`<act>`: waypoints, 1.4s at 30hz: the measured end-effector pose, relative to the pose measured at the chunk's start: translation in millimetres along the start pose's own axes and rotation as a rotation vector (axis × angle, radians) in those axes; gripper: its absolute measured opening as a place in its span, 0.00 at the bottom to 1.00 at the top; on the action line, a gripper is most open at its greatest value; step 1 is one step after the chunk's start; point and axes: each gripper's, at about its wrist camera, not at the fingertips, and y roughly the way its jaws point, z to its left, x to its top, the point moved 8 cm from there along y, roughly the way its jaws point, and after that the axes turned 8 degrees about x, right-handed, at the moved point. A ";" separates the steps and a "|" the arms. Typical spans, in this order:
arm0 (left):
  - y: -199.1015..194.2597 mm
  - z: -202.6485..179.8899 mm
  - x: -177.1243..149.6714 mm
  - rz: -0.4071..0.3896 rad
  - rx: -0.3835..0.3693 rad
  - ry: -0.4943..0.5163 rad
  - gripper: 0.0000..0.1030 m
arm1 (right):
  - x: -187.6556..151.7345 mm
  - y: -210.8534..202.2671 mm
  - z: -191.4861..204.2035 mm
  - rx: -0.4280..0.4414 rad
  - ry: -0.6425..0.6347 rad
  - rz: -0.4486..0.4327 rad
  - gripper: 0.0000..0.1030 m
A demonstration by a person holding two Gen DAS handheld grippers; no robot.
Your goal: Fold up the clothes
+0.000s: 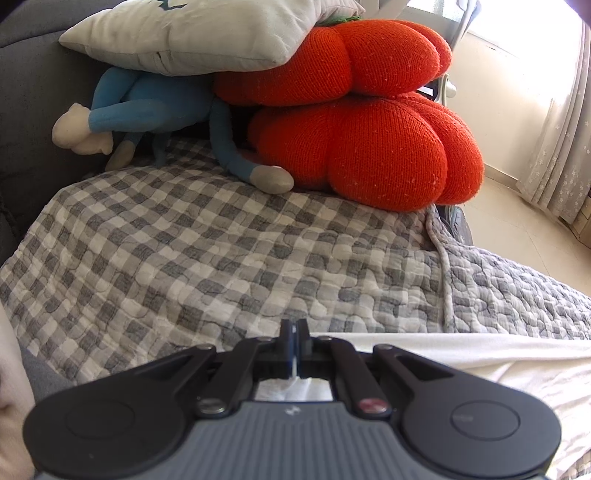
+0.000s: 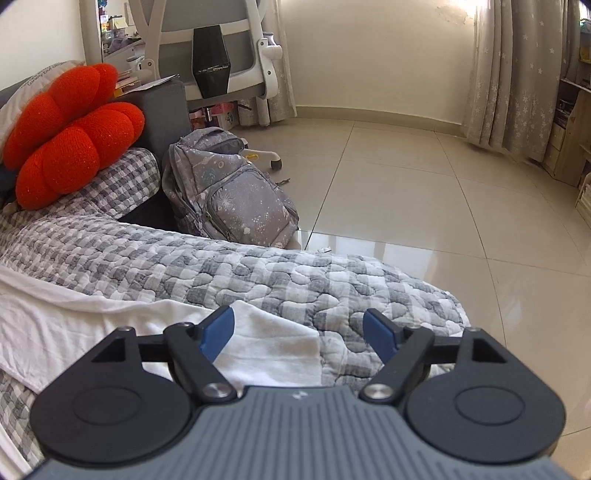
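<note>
Left gripper: the left gripper (image 1: pixel 294 332) has its jaws pressed together, pinching a thin edge of the white garment (image 1: pixel 498 365); a sliver of white cloth shows between the pads and behind them.
Right gripper: the right gripper (image 2: pixel 301 334) stands wide apart, blue pads (image 2: pixel 218 332) clear of the cloth; a corner of the white garment (image 2: pixel 266 347) lies under the gap, not gripped.
Garment's place: spread on the grey checked quilt (image 1: pixel 207 251) that covers the sofa, at the near edge, close under both grippers.
Only in the left view: a blue plush toy (image 1: pixel 147 107) lies under a pale cushion (image 1: pixel 192 33), its arm touching the lower of two stacked orange knitted cushions (image 1: pixel 369 147).
Only in the right view: a grey starry backpack (image 2: pixel 229 188) on the tiled floor (image 2: pixel 424 192) just beside the sofa end, a white office chair (image 2: pixel 218 48) beyond it, curtains (image 2: pixel 517 74) on the right.
Container: the backpack's zips look closed; what it holds cannot be seen.
Hidden or unclear: the toy's head is covered by the cushion; the garment's full outline is cut off by both gripper bodies, so its kind cannot be told; the shelf items at far right are too small to make out.
</note>
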 end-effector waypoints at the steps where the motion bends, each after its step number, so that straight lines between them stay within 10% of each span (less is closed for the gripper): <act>1: -0.1 0.4 0.0 0.001 0.000 -0.001 0.01 | 2.4 -5.0 1.7 -0.007 -0.017 -0.040 0.90; 5: 1.1 1.2 0.9 0.013 -0.002 -0.014 0.01 | 14.1 -16.4 -8.8 0.087 0.134 -0.153 1.00; 15: 4.4 5.8 -6.1 0.045 0.005 -0.033 0.01 | -6.1 16.7 1.7 0.051 0.092 0.060 0.76; 19: 3.0 4.8 -5.4 0.032 0.012 -0.015 0.01 | -11.5 22.8 8.3 0.002 0.015 0.082 0.43; 21: 2.0 5.0 -3.1 0.022 0.018 -0.013 0.01 | -8.7 21.1 5.9 -0.008 0.033 0.080 0.04; 35: -16.5 10.2 28.8 -0.049 0.014 -0.073 0.01 | 27.0 -16.9 -4.1 -0.185 -0.033 -0.090 0.03; 42: -8.1 11.6 22.6 -0.037 0.030 -0.086 0.01 | 15.2 6.5 -0.1 -0.212 -0.060 -0.042 0.03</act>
